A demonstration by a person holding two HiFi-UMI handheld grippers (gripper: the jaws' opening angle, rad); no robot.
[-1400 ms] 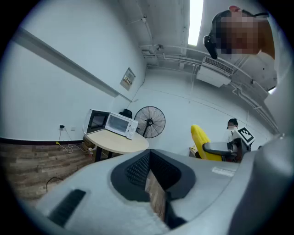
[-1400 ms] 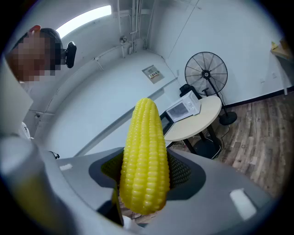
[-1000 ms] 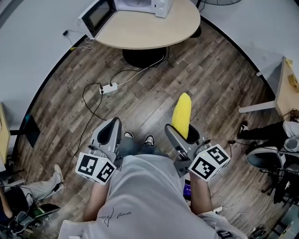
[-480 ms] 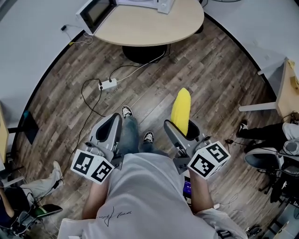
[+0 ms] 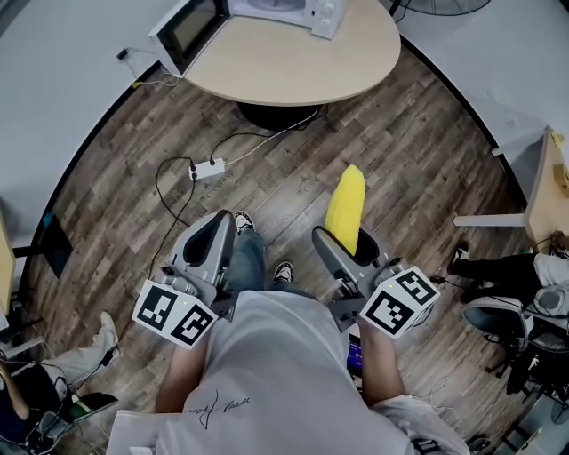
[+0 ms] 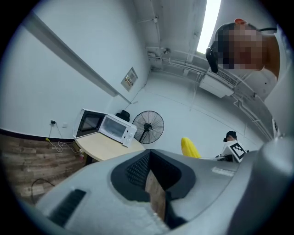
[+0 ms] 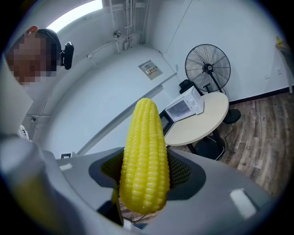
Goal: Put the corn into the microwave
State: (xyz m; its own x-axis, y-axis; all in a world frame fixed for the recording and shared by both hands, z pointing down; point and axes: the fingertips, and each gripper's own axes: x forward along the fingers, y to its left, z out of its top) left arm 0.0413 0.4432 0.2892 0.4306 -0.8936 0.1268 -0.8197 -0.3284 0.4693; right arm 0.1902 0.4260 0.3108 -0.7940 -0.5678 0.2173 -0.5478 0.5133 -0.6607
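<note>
A yellow corn cob (image 5: 345, 211) is pinched at its thick end between the two jaws of the right gripper (image 5: 348, 258), which are spread wide around it and pressed against its sides; the cob is carried above the wooden floor (image 5: 418, 160), pointing forward, well short of the table; no husk is seen on it. In the right gripper view, neat straight rows of plump, glossy kernels are seen running the length of the cob, which narrows to a blunt, rounded tip; the colour is an even bright yellow.

The jaws of the left gripper (image 5: 216, 238) are drawn close together, with only a thin slit of floor seen between them; nothing is held there. It is carried beside the right gripper, on the other side of the person's body.

A white microwave (image 5: 293, 9) is set on a round, pale wooden table (image 5: 293, 62) ahead; its dark-windowed door (image 5: 188, 28) is swung open to the left. A white power strip (image 5: 209, 168) with its cable is seen lying on the floor before the table; a standing fan (image 7: 207, 69) is seen beyond the table.
</note>
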